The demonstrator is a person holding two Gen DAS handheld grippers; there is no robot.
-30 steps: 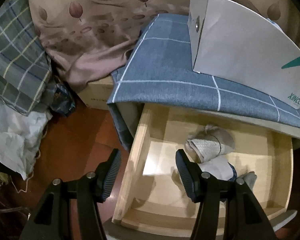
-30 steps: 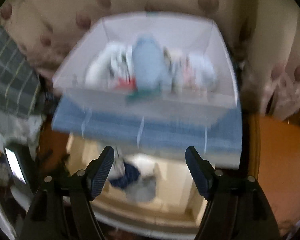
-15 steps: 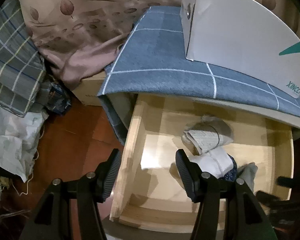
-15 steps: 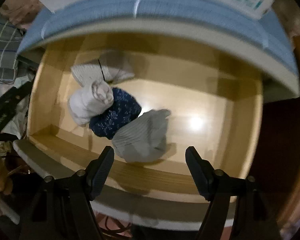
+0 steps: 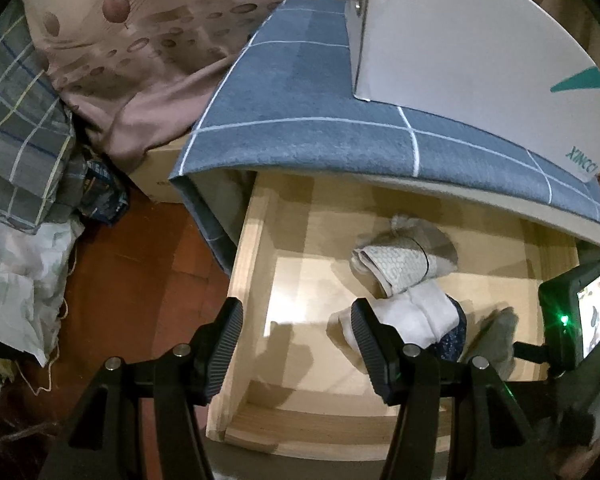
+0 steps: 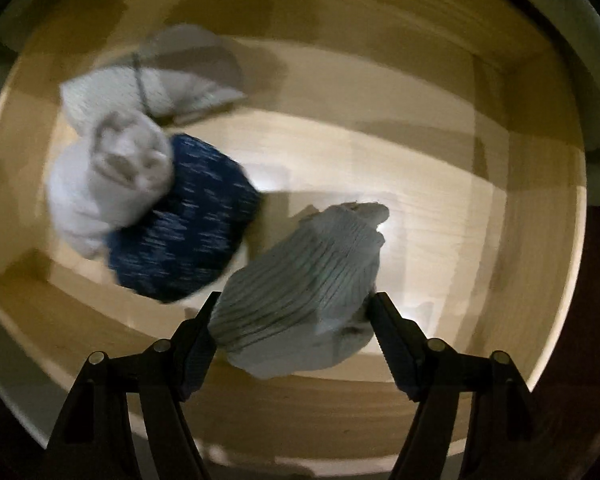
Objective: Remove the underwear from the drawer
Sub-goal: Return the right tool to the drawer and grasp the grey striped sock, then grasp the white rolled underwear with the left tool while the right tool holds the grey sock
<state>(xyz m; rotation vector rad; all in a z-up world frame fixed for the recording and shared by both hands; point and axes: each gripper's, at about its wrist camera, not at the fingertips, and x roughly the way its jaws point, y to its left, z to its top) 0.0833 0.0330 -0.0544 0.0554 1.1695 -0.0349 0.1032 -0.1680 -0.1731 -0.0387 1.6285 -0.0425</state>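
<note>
An open wooden drawer point(image 5: 256, 240) holds several rolled underwear bundles. In the right wrist view, a grey ribbed bundle point(image 6: 304, 292) lies between the open jaws of my right gripper point(image 6: 294, 316), near the drawer's front wall. A dark blue bundle point(image 6: 188, 224), a white bundle point(image 6: 108, 176) and a pale patterned bundle point(image 6: 160, 84) lie to its left. My left gripper point(image 5: 296, 336) is open and empty above the drawer's left side wall. The white bundle point(image 5: 416, 316) and patterned bundle point(image 5: 400, 264) also show in the left wrist view.
A blue checked cloth point(image 5: 300, 120) covers the cabinet top, with a white box point(image 5: 460, 48) on it. Brown bedding point(image 5: 140, 60), plaid fabric point(image 5: 16, 128) and a white bag point(image 5: 16, 292) lie left over the red-brown floor point(image 5: 140, 280). The right gripper's camera point(image 5: 576, 316) shows at the drawer's right.
My right gripper has dropped into the drawer and now straddles the grey ribbed bundle. My left gripper has shifted slightly closer to the drawer.
</note>
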